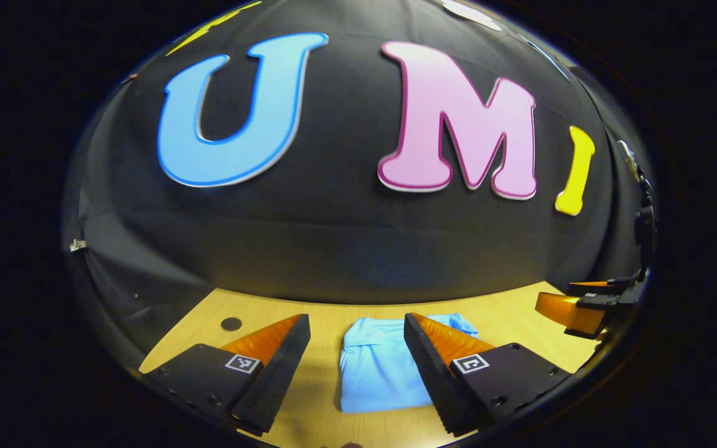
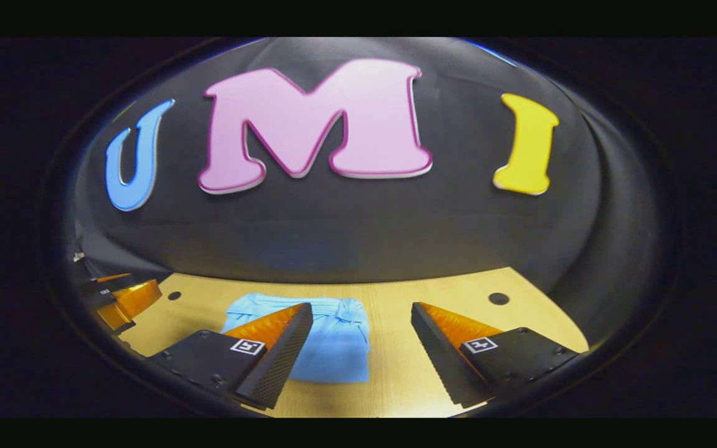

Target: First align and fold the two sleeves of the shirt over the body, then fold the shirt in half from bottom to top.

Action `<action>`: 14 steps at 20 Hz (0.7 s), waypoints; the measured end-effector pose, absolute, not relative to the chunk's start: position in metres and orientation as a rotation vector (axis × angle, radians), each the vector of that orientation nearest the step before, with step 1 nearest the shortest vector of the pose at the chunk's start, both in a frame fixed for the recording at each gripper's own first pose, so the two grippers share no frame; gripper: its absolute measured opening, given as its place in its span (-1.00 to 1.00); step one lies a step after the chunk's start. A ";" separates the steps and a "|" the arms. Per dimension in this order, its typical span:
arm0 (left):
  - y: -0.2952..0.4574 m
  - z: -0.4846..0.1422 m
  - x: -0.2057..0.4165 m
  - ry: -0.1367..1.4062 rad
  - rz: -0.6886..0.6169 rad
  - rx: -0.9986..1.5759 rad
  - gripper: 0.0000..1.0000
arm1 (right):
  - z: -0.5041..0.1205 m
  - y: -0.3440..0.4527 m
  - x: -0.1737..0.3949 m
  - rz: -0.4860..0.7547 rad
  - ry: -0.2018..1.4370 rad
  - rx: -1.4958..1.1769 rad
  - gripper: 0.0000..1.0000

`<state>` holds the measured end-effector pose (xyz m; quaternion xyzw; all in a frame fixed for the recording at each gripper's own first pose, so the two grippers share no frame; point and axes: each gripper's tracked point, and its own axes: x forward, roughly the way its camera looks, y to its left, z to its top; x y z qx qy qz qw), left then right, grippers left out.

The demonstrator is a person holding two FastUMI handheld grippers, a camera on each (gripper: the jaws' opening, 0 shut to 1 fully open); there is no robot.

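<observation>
Folded shirt lies on the table, seemingly below both released tongs: left, right.

Both views dim overall, strong fisheye bend toward edges. Tabletop lit warm and even, soft shadow under the shirt at its left side. Booth wall dark w/ faint sheen up top. Right gripper view slightly softer; focus otherwise decent.

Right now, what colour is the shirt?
Plain light blue shirt, clearest in the left gripper view.
</observation>
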<state>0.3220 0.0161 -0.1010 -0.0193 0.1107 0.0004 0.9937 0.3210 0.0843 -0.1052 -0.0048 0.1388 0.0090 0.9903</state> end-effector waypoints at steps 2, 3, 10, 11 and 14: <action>0.020 -0.069 0.280 0.190 -0.007 -0.083 0.94 | -0.071 0.087 0.282 0.013 0.239 0.014 0.97; 0.024 -0.055 0.259 0.169 -0.011 -0.095 0.95 | -0.054 0.092 0.261 0.032 0.226 0.037 0.97; 0.019 0.005 0.109 0.111 -0.057 -0.123 0.94 | 0.009 0.107 0.100 0.084 0.152 0.030 0.97; 0.015 0.005 0.088 0.109 -0.055 -0.125 0.94 | 0.010 0.111 0.078 0.094 0.149 0.028 0.96; 0.001 0.004 0.033 0.110 -0.069 -0.112 0.94 | 0.010 0.120 0.017 0.112 0.143 0.035 0.96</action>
